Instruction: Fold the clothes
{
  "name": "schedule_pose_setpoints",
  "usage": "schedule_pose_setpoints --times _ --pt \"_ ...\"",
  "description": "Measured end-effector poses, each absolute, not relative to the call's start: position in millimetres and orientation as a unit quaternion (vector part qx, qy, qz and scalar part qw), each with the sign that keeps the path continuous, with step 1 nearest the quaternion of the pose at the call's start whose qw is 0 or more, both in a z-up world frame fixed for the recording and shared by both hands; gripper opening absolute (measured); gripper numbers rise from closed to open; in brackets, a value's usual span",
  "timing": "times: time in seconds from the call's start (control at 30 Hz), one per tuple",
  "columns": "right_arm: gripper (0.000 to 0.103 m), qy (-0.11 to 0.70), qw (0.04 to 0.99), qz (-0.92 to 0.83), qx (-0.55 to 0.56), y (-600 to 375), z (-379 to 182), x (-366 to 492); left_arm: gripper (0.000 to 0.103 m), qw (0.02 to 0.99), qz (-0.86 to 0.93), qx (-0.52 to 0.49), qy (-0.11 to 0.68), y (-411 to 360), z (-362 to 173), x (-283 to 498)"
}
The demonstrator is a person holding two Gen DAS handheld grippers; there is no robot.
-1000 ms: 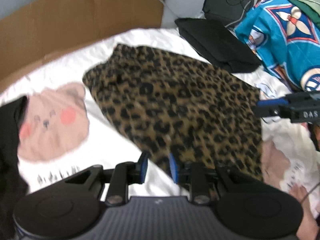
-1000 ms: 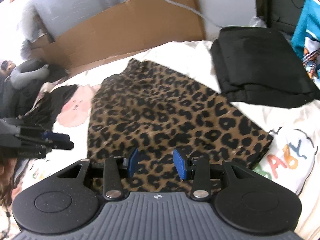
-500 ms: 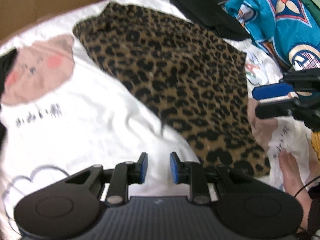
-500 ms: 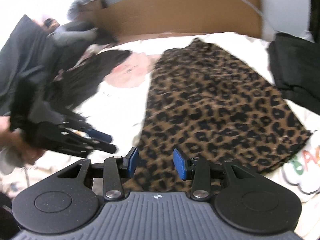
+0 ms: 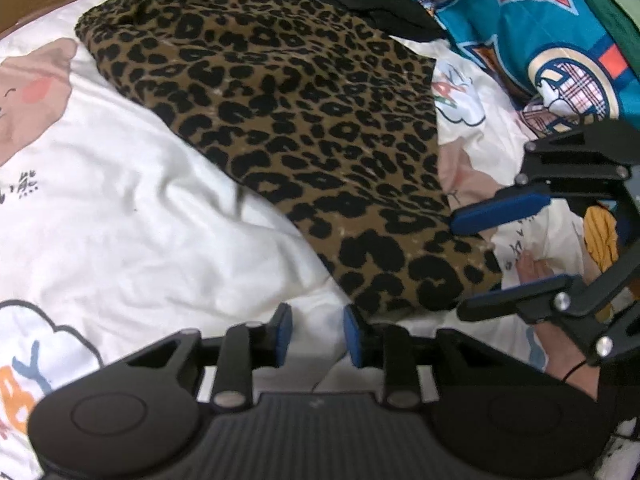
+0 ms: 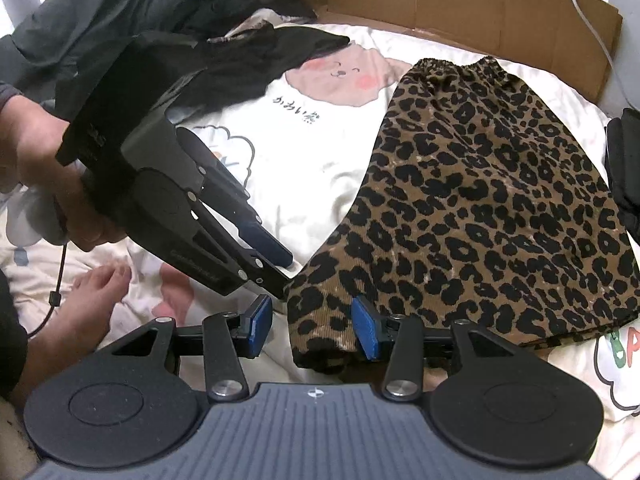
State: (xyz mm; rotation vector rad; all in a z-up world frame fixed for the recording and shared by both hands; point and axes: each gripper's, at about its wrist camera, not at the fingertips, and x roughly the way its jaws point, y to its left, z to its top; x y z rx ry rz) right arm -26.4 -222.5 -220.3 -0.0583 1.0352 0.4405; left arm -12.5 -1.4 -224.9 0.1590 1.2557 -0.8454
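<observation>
A leopard-print skirt (image 5: 304, 120) lies flat on the white cartoon-print sheet (image 5: 120, 216), its elastic waistband at the far end (image 6: 452, 66). My left gripper (image 5: 316, 334) is open low over the sheet, its right finger at the edge of the skirt's near corner. In the right wrist view the left gripper (image 6: 285, 272) comes in from the left, held by a hand (image 6: 36, 152). My right gripper (image 6: 312, 328) is open, and the skirt's near corner (image 6: 320, 320) lies between its blue pads. The left wrist view shows the right gripper (image 5: 458, 268) at that same hem.
A folded black garment (image 5: 360, 0) and a teal patterned cloth (image 5: 540, 20) lie beyond the skirt on the right. Brown cardboard (image 6: 440, 0) stands along the far side. Dark clothes (image 6: 120, 20) are piled at the left. A bare foot (image 6: 100, 292) rests near the grippers.
Both grippers have come down and back to the skirt's near corner. The right gripper has swung left, so the corner now lies between its pads. The skirt has not moved.
</observation>
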Motion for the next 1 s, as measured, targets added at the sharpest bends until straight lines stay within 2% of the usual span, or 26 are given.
schedule_pose_setpoints --times 0.07,0.13,0.43,0.5,0.53,0.6,0.67,0.73,1.0 --pt "0.06 0.491 0.844 0.21 -0.04 -221 -222 -28 0.032 0.724 -0.388 0.065 0.567 0 -224 -12" --pt "0.062 0.492 0.842 0.212 -0.056 -217 -225 -31 0.032 0.724 -0.392 0.048 0.565 1 -221 -11" --pt "0.06 0.488 0.853 0.173 -0.074 -226 -229 -27 0.032 0.735 -0.413 -0.021 0.537 0 -203 -7" --pt "0.055 0.483 0.857 0.162 -0.071 -231 -227 -23 0.032 0.736 -0.414 -0.027 0.535 -2 -201 -5" --pt "0.046 0.482 0.859 0.158 -0.068 -234 -227 -22 0.032 0.737 -0.415 -0.028 0.533 -3 -200 -6" --pt "0.038 0.482 0.861 0.152 -0.062 -239 -226 -19 0.032 0.738 -0.416 -0.029 0.531 -3 -199 -6" --pt "0.029 0.48 0.864 0.144 -0.052 -244 -225 -16 0.038 0.739 -0.416 -0.027 0.529 -5 -198 -8" --pt "0.028 0.477 0.867 0.136 -0.038 -248 -223 -14 0.043 0.739 -0.416 -0.028 0.53 -8 -199 -10" --pt "0.028 0.475 0.871 0.122 0.006 -261 -221 -9 0.043 0.738 -0.4 -0.057 0.541 -12 -201 0"
